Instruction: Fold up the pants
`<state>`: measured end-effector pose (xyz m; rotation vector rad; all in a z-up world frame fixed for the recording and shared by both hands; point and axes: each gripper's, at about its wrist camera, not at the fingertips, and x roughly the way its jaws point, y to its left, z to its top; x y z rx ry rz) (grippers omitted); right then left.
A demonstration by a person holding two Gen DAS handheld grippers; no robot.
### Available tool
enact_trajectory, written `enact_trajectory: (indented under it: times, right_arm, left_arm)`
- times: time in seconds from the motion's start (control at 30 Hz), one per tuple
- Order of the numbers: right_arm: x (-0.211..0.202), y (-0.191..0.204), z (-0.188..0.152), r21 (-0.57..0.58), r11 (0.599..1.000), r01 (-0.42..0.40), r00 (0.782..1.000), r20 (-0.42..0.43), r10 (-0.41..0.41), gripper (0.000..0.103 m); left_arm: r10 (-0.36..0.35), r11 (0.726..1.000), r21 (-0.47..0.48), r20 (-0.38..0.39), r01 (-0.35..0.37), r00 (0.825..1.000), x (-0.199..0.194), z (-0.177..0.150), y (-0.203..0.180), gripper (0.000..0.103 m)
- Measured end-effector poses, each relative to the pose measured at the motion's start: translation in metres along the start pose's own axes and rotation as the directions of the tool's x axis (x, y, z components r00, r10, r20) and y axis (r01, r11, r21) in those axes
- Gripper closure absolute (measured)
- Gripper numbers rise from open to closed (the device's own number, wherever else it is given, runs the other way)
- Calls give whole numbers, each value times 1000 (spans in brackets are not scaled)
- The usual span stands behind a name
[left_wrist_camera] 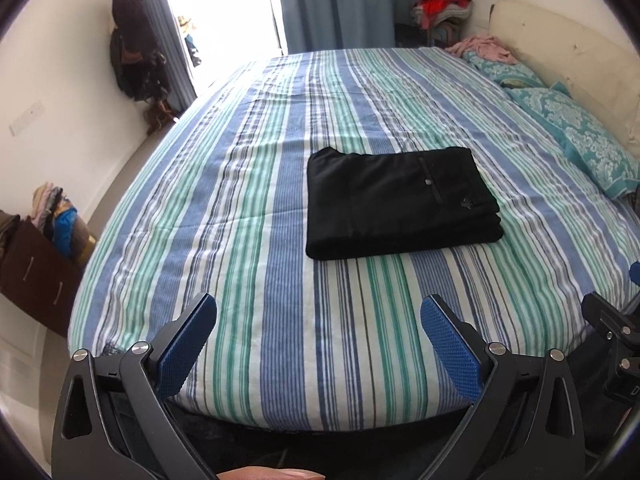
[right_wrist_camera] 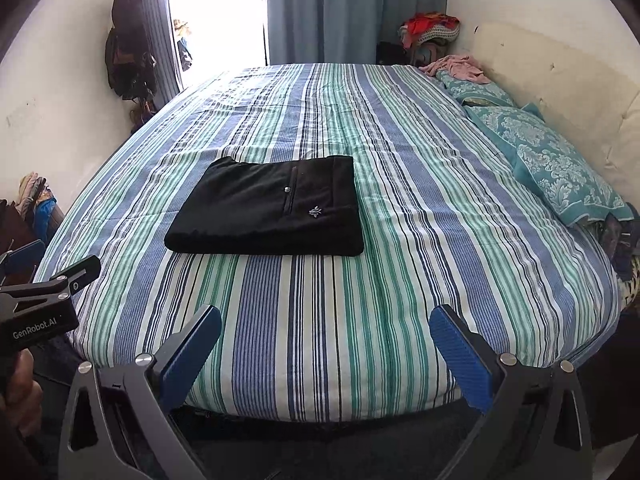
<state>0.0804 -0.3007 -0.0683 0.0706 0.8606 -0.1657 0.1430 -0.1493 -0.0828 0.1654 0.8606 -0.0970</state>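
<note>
Black pants point(left_wrist_camera: 400, 202) point(right_wrist_camera: 266, 210) lie folded into a compact rectangle on the striped bedspread point(left_wrist_camera: 280, 320) point(right_wrist_camera: 400, 280), a button and a small emblem facing up. My left gripper point(left_wrist_camera: 318, 312) hangs open near the bed's front edge, well short of the pants, nothing between its blue pads. My right gripper point(right_wrist_camera: 326, 322) is open too, pulled back over the front edge, with the pants ahead and to its left. The left gripper's body point(right_wrist_camera: 44, 300) shows at the left edge of the right wrist view, held by a hand.
Teal patterned pillows point(left_wrist_camera: 580, 136) point(right_wrist_camera: 560, 168) and a pink cloth point(right_wrist_camera: 460, 66) lie along the cream headboard point(right_wrist_camera: 560, 92) on the right. A brown drawer unit point(left_wrist_camera: 36, 272) topped with clothes stands left of the bed. Dark clothes point(left_wrist_camera: 132, 48) hang on the left wall; curtains at back.
</note>
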Motion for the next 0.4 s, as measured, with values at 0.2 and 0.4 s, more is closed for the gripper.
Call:
enact_trajectory:
  times: [0.2,0.4]
  right_arm:
    - [1,1,-1,-2,1000,-3,1000,-10,3,0]
    - [3,4,1,2,1000,-17,1000,-11,17,0]
  left_arm:
    - [-41,999,-2,-25,41,999,2,-3,-3,1]
    - [-29,999,-24,-12,29,1000,3,-6,-1,1]
